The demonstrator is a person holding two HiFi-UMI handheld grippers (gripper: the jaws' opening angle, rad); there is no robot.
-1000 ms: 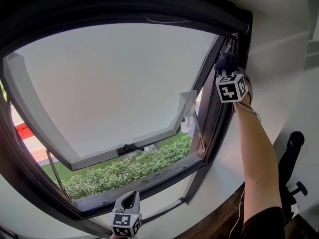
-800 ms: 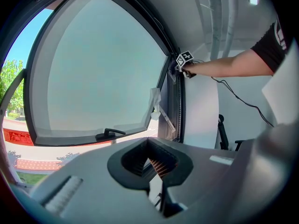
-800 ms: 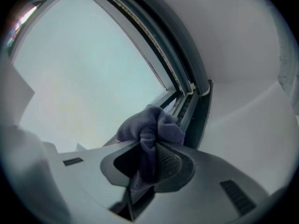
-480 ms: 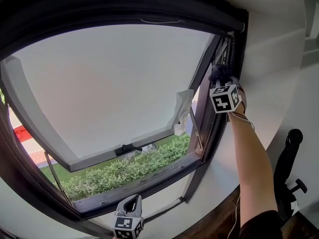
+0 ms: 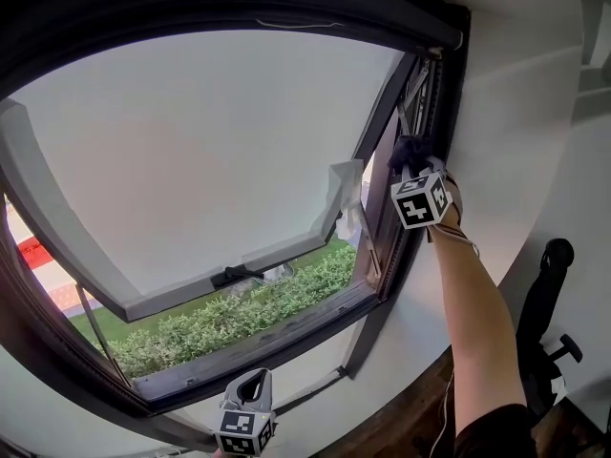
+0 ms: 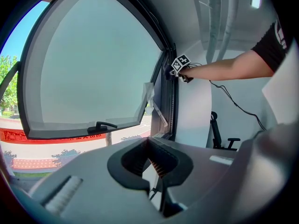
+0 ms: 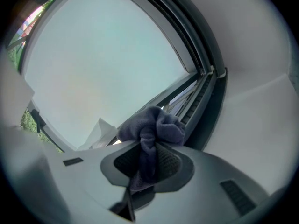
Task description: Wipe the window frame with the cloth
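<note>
Cloth: dark bluish-grey, bunched into a wad, one end trailing down between the jaw pads; it sits at the right upright of the window frame, below the top corner, against the dark channel there. Right gripper: jaws clamped on the cloth, held high at the end of the outstretched arm, marker cube facing the head view. Left gripper: low, under the sill, jaw tips drawn together with nothing between them, well apart from the cloth. Window pane: frosted, in a sash hinged at the top and swung outward, black handle on its bottom rail. Hedge: green, seen through the gap below the sash. Wall: white, right of the frame. Chair: black, low at the right.
</note>
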